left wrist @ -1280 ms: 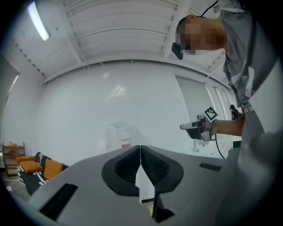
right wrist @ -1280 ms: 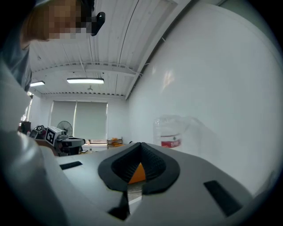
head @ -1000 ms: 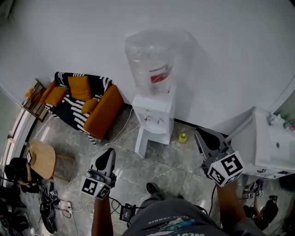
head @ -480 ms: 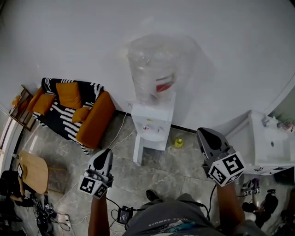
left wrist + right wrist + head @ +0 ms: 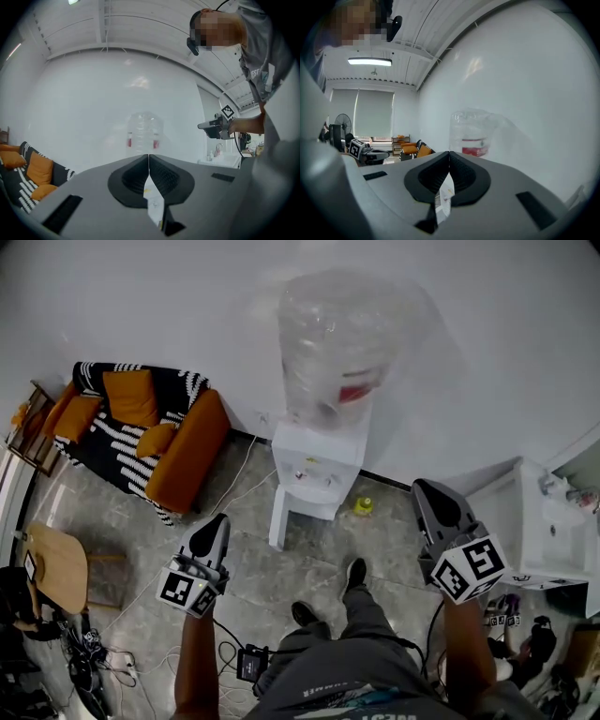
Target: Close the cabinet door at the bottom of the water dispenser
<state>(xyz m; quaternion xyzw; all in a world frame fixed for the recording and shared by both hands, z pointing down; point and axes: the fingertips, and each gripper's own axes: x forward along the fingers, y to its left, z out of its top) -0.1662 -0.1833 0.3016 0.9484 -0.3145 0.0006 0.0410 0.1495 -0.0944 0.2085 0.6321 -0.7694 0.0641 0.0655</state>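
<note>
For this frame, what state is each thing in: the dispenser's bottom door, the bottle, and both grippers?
Cabinet door: open, swung out from the bottom of the water dispenser.
Water bottle: seated on top of the dispenser; fill level unclear.
Left gripper: shut, empty, well short of the door.
Right gripper: shut, empty, well short of the door.

Feed condition, as I see it: bright, even indoor light. Ceiling strip lamp (image 5: 369, 61) glows in my right gripper view. Soft glare on white wall (image 5: 138, 83). Water dispenser (image 5: 328, 409) top hazy, smeared. Heavy fisheye; black vignetted corners.
</note>
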